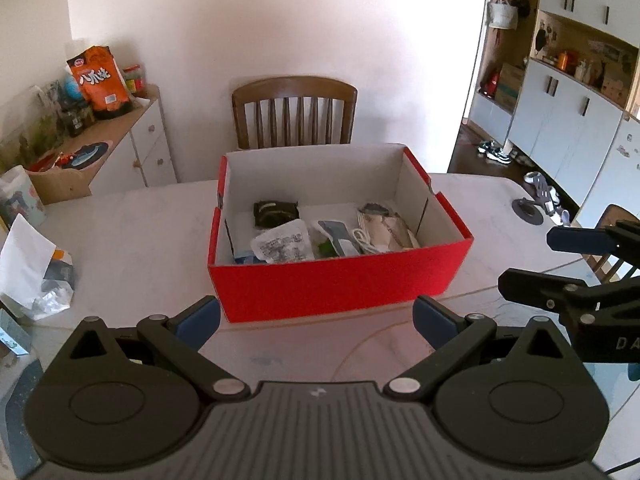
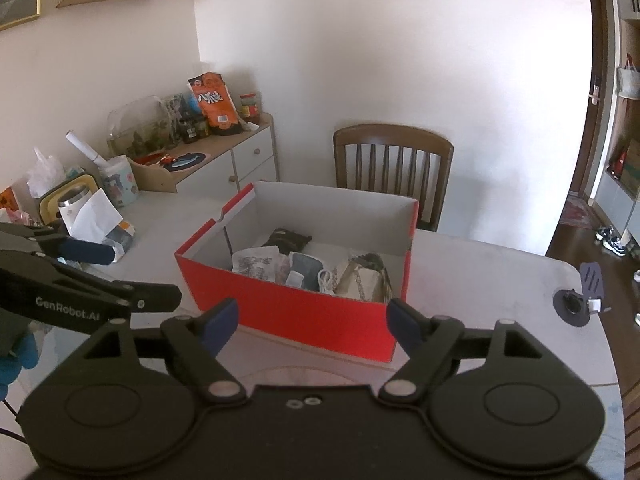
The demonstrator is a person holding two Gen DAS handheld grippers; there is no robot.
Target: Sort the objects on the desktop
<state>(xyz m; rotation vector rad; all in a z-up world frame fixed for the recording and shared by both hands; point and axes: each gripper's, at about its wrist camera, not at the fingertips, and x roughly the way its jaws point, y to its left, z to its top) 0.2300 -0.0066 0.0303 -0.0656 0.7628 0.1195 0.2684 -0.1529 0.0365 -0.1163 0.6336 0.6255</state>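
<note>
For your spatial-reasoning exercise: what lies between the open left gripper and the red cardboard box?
Only bare pale tabletop separates the left gripper from the red cardboard box, shown in the left wrist view.

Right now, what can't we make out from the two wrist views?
- Red box contents: bottom layer hidden under the pile and behind the near wall, both views.
- White packet label: print too small, left wrist view.
- Right gripper: cut off by the right edge, left wrist view.
- White paper bag: left edge crops it, left wrist view.
- Table near edge: hidden by the gripper body, right wrist view.
</note>
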